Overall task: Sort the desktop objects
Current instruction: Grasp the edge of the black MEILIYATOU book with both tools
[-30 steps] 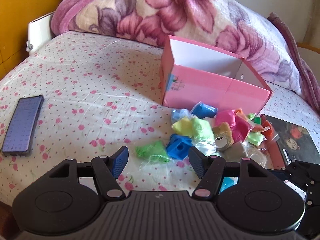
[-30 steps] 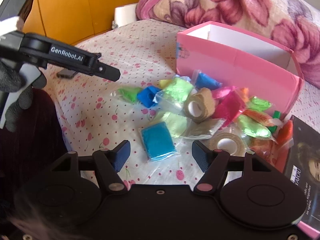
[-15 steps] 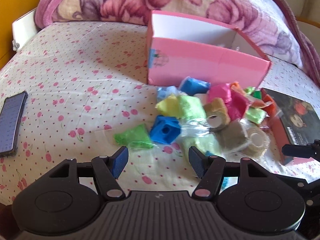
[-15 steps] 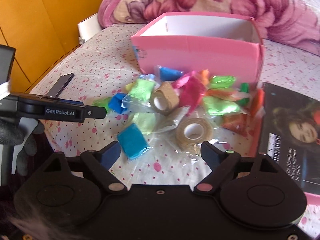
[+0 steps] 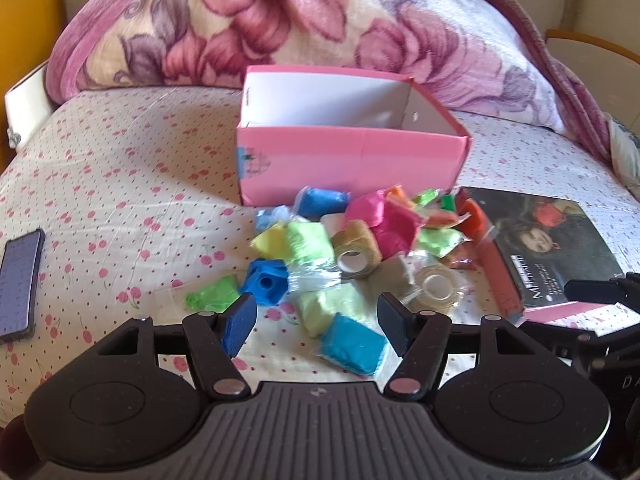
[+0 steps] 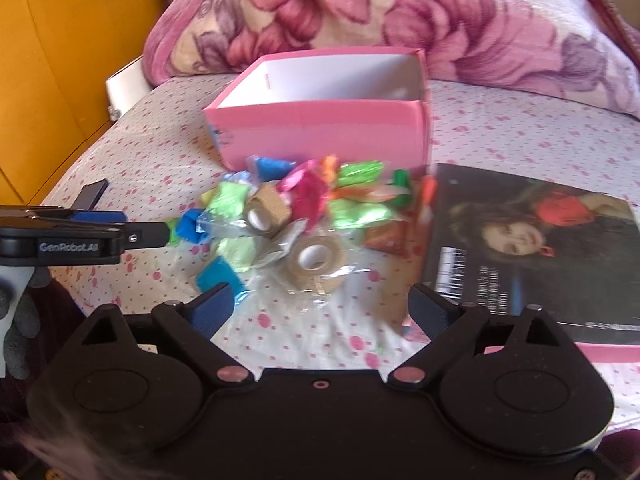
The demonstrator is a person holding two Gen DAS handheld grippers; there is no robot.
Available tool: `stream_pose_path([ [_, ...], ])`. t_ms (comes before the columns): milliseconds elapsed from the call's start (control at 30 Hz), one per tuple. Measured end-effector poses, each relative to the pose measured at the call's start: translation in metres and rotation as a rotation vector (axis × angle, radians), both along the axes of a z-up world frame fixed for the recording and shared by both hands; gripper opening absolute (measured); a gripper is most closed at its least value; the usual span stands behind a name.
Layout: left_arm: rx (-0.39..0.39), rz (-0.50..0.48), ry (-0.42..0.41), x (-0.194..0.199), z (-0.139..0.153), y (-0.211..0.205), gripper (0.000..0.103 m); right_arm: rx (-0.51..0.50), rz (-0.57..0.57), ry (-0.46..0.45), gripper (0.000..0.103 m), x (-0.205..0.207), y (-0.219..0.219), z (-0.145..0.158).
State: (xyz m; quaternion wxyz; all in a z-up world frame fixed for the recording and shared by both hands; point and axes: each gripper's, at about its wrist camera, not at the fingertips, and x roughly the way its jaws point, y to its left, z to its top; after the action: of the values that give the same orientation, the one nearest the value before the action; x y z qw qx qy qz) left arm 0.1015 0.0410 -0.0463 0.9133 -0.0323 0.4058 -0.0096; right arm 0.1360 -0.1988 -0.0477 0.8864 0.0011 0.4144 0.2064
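An open pink box (image 5: 352,160) stands on the bed; it also shows in the right wrist view (image 6: 320,136). In front of it lies a pile of bagged coloured clay packs (image 5: 360,236) with a blue block (image 5: 266,280), a cyan pack (image 5: 354,344) and two tan tape rolls (image 5: 356,250) (image 6: 316,258). My left gripper (image 5: 318,320) is open and empty, just short of the cyan pack. My right gripper (image 6: 320,308) is open wide and empty, just short of the near tape roll.
A dark book (image 6: 532,248) lies right of the pile on a pink lid. A phone (image 5: 20,284) lies far left on the spotted sheet (image 5: 120,184). A floral blanket (image 5: 320,24) is heaped behind the box. An orange cabinet (image 6: 60,60) stands on the left.
Both grippers have swung to face the pile and box more squarely. The right gripper has opened wider and moved towards the near tape roll. Nothing has been picked up.
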Motion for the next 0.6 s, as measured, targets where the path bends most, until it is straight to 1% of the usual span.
stream_pose_path([
  [233,-0.014,-0.027,-0.006,0.004,0.002,-0.020,0.066,-0.047,-0.075,-0.027,0.095,0.004,-0.031,0.011],
  [400,-0.049,-0.104,-0.012,0.013,-0.001,-0.053,0.067,-0.062,-0.172,-0.040,0.096,0.020,-0.074,0.022],
  [600,-0.109,-0.214,-0.018,0.033,-0.010,-0.102,0.067,-0.099,-0.243,-0.007,0.096,0.050,-0.136,0.018],
])
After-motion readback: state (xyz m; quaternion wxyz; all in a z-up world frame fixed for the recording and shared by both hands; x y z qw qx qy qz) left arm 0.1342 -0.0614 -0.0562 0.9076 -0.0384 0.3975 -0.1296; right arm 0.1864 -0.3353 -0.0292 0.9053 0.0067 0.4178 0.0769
